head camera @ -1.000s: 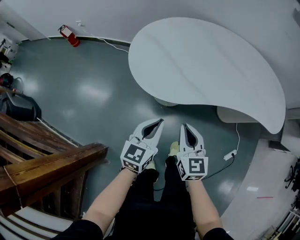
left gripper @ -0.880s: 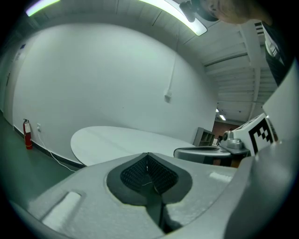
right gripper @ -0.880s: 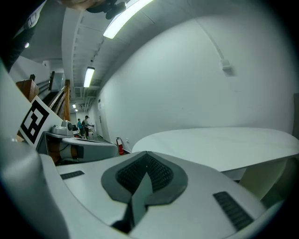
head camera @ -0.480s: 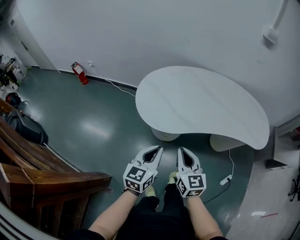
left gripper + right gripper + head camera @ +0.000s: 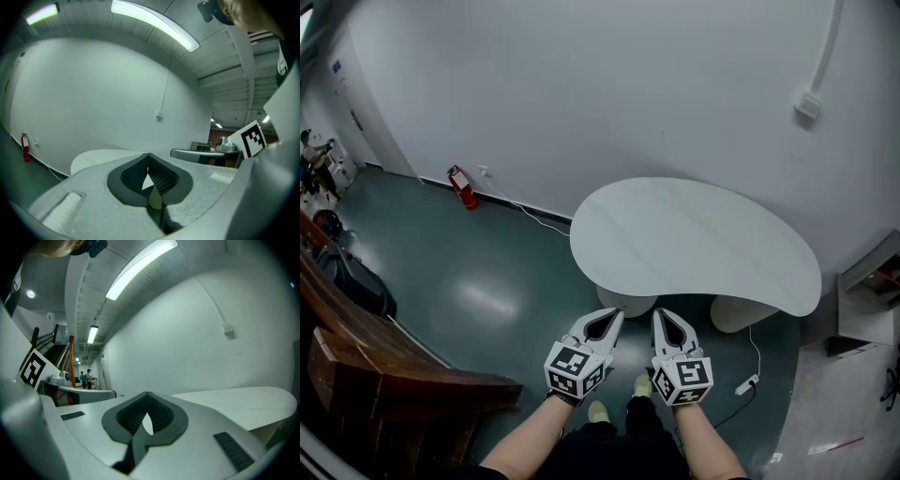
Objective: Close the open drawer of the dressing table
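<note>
Glossy green floor [image 5: 487,281] under a white kidney-shaped table [image 5: 694,239] beside a white wall [image 5: 581,84]. Left gripper [image 5: 616,313] and right gripper [image 5: 657,314] hover side by side, claws pressed together, empty.

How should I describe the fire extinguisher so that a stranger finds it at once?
Find the big white wall, then its foot left of the curved white table. The fire extinguisher stands there on the dark floor. It is a small red cylinder, unlike the thin white cable beside it.

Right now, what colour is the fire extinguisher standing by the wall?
Red. The small cylindrical fire extinguisher shows best in the head view.
</note>
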